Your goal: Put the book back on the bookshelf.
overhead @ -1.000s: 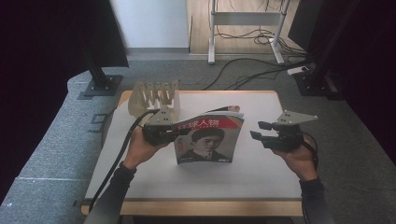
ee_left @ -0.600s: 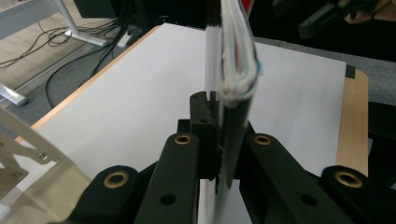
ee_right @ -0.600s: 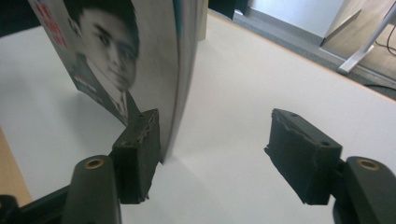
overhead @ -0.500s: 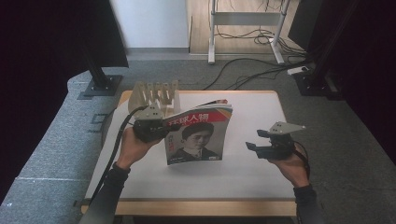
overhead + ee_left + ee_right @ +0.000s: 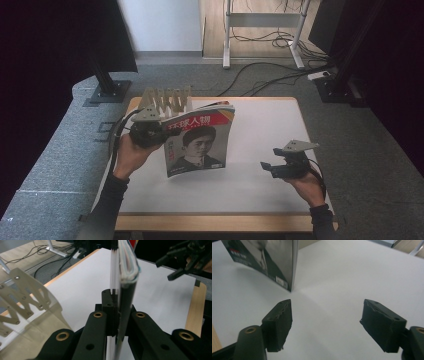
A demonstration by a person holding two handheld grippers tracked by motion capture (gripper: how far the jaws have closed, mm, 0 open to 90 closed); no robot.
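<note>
One clamp by the left gripper (image 5: 150, 131) holds the magazine (image 5: 197, 142) upright beside the rack (image 5: 167, 100); it could sag or slip, since the right gripper (image 5: 272, 167), jaws just opened wide, holds nothing.

The magazine (image 5: 198, 141) has a red title band over a seemingly dark portrait cover, on a white table (image 5: 265, 140).

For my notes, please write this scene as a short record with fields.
held thing: magazine, upright, lower edge near the table
left gripper: jaws shut on the magazine's edge
right gripper: jaws apart, nothing between them, have just been opening, low over the table
behind the magazine: rack with slots
</note>
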